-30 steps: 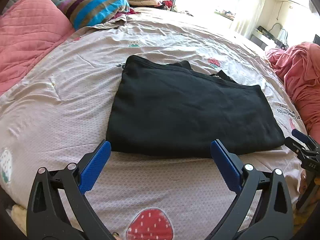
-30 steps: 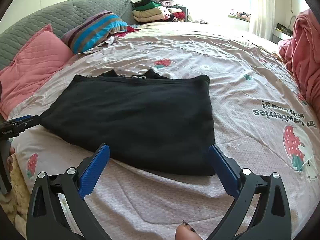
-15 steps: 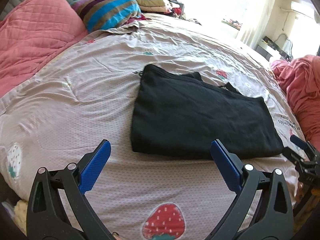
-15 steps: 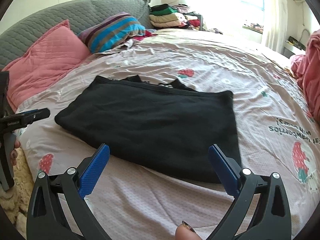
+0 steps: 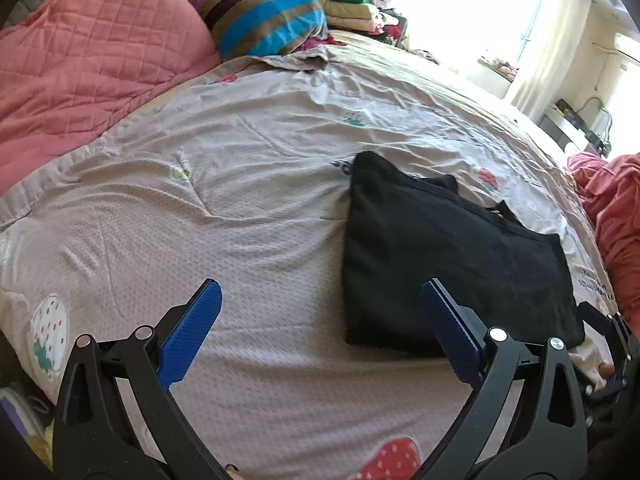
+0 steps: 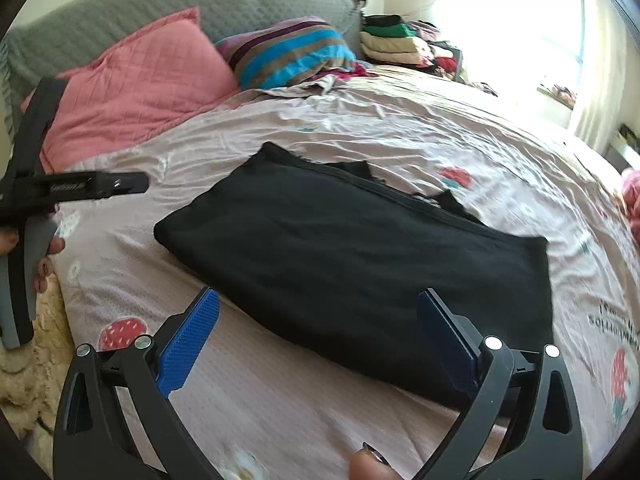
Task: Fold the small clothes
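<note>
A black garment (image 5: 448,248) lies folded flat into a rectangle on the bed; it also shows in the right wrist view (image 6: 360,264). My left gripper (image 5: 320,320) is open and empty, above the sheet to the left of the garment's near left corner. My right gripper (image 6: 318,328) is open and empty, above the garment's near edge. The left gripper also shows at the left of the right wrist view (image 6: 92,188), and the right gripper shows at the right edge of the left wrist view (image 5: 612,344).
The bed has a pale strawberry-print sheet (image 5: 240,208). A pink quilted pillow (image 5: 92,52) and a striped pillow (image 5: 268,20) lie at the head. A stack of folded clothes (image 6: 396,40) sits beyond. A red-pink cloth pile (image 5: 616,208) lies at the right.
Both grippers have swung to the left, so the black garment has slid right in both views. The garment itself has not moved. Both grippers stay open.
</note>
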A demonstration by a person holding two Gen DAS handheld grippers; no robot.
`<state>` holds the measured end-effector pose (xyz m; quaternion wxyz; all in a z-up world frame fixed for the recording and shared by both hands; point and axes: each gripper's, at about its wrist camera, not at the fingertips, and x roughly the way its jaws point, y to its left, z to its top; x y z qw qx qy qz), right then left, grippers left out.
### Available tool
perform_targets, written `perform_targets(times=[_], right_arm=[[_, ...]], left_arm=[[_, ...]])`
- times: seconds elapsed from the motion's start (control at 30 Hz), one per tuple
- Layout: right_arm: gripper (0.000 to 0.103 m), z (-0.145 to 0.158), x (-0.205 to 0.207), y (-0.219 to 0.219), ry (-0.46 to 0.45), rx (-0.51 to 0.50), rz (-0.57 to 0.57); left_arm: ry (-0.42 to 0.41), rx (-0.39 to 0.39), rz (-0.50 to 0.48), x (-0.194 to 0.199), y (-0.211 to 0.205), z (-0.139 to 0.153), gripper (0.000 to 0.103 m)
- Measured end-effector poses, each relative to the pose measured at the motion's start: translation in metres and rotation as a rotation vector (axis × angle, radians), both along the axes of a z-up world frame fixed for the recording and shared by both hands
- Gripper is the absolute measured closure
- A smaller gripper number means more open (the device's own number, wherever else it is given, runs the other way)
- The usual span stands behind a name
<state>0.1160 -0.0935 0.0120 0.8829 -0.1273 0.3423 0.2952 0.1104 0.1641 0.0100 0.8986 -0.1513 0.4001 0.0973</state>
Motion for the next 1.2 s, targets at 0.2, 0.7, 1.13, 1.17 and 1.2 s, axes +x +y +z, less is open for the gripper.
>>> perform_targets(times=[0.2, 0.7, 1.13, 1.17, 1.2], right_arm=[[0.005, -0.011, 0.003, 0.046, -0.017, -0.051, 0.069], [0.005, -0.053, 0.016, 0.126, -0.091, -0.233, 0.177], [0.005, -0.069, 0.036, 0.161, -0.199, -0.326, 0.201], [0.006, -0.069, 0.037, 0.163, -0.21, -0.325, 0.201], [0.006, -0.068, 0.038, 0.163, -0.221, -0.323, 0.201]], left_arm=[[0.033, -0.006, 0.004, 0.016, 0.016, -0.014, 0.01], [0.08, -0.015, 0.004, 0.055, 0.035, -0.035, 0.01], [0.115, -0.022, 0.003, 0.08, 0.036, -0.048, 0.01], [0.116, -0.022, 0.002, 0.082, 0.036, -0.048, 0.01], [0.119, -0.021, 0.003, 0.084, 0.036, -0.048, 0.01]])
